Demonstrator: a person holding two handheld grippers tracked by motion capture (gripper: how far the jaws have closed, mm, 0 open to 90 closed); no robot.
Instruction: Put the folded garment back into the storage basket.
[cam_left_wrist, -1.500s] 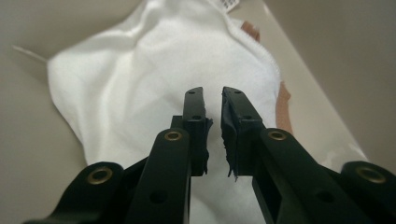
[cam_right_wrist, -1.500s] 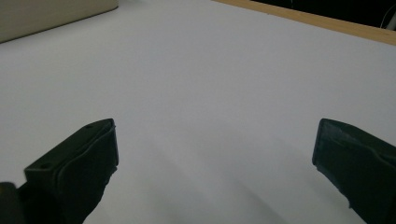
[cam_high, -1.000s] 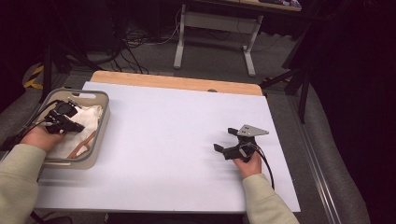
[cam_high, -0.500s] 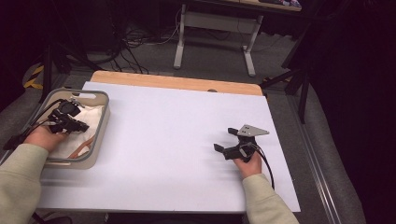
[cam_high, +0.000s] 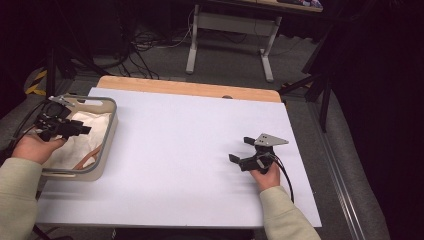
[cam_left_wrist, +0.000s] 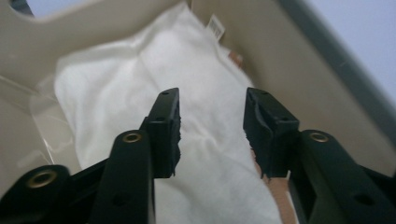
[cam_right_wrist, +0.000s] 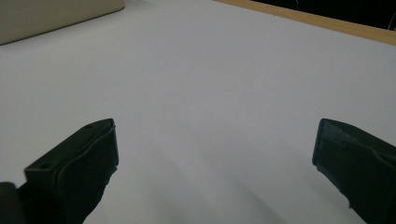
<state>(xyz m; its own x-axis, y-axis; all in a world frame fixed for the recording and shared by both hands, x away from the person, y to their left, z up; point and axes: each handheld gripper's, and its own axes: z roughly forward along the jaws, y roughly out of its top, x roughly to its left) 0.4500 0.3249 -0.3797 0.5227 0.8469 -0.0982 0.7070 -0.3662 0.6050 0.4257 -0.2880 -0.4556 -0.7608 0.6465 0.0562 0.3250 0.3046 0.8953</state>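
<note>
One beige bin (cam_high: 107, 145) is sitting on one tabletop (cam_high: 180, 150), holding one white cloth (cam_left_wrist: 140, 84). Two hand-held grippers are showing: the left hand-held gripper (cam_high: 82, 129) and the right hand-held gripper (cam_high: 240, 150).

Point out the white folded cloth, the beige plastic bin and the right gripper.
White folded cloth (cam_left_wrist: 140, 84): left gripper view, on its flat middle.
Beige plastic bin (cam_high: 111, 131): high view, on its right wall.
Right gripper (cam_high: 241, 150): high view, midway between its open fingertips.
</note>
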